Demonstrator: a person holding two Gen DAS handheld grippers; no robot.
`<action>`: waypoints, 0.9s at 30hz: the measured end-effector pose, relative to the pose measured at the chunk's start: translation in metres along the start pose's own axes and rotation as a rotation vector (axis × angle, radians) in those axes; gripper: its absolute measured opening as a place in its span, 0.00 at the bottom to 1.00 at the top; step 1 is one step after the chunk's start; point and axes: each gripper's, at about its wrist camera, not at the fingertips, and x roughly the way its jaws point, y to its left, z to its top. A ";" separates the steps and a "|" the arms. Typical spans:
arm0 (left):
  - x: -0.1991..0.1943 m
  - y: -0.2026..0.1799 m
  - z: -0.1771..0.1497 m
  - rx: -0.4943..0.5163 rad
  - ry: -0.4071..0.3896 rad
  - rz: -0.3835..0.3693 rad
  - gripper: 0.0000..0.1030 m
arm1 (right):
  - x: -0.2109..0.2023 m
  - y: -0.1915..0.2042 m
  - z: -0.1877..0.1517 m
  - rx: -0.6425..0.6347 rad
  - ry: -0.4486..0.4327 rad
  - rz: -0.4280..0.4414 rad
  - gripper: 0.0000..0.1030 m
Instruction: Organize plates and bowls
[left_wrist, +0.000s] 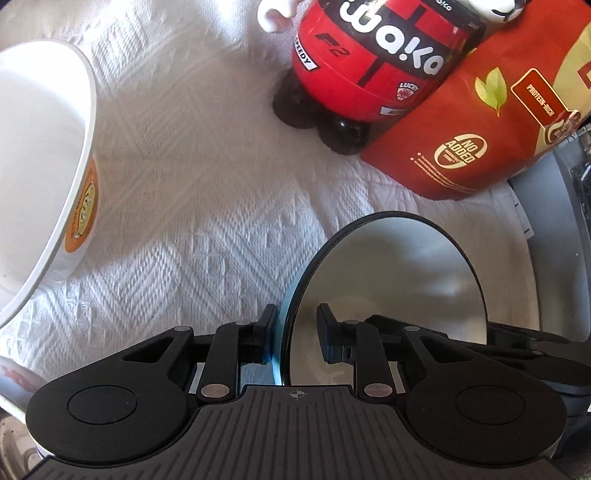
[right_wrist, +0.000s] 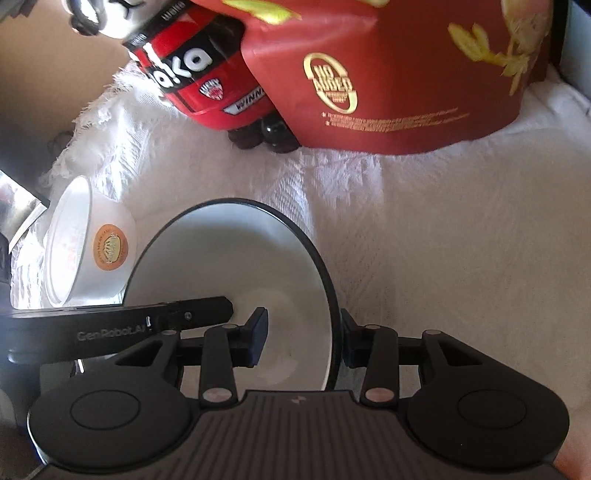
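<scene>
a: here, two black grippers meet on one round, dark-rimmed bowl (right_wrist: 236, 258), smooth and white inside, over a white woven cloth (left_wrist: 207, 192).

b: are they gripping it?

a: the left gripper (left_wrist: 295, 336) straddles the thin rim, one pad on the pale blue outer wall, the other just apart inside, so not clamped. the right gripper (right_wrist: 301, 338) likewise brackets the rim; its inner pad stands clear.

b: and around it?

a: a white bowl (right_wrist: 96, 247) with an orange sticker lies tilted just left. a glossy red toy (left_wrist: 369, 62) and a red bag (left_wrist: 480, 122) stand behind.
</scene>
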 end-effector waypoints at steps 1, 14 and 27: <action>0.000 -0.001 0.000 0.003 0.000 0.002 0.25 | 0.000 0.000 0.001 -0.005 0.002 0.005 0.45; -0.001 -0.002 -0.005 -0.006 -0.038 0.008 0.25 | 0.001 0.001 0.001 -0.032 0.011 0.023 0.46; -0.052 -0.015 -0.004 0.027 -0.074 -0.020 0.26 | -0.032 0.008 0.005 0.023 -0.032 0.052 0.46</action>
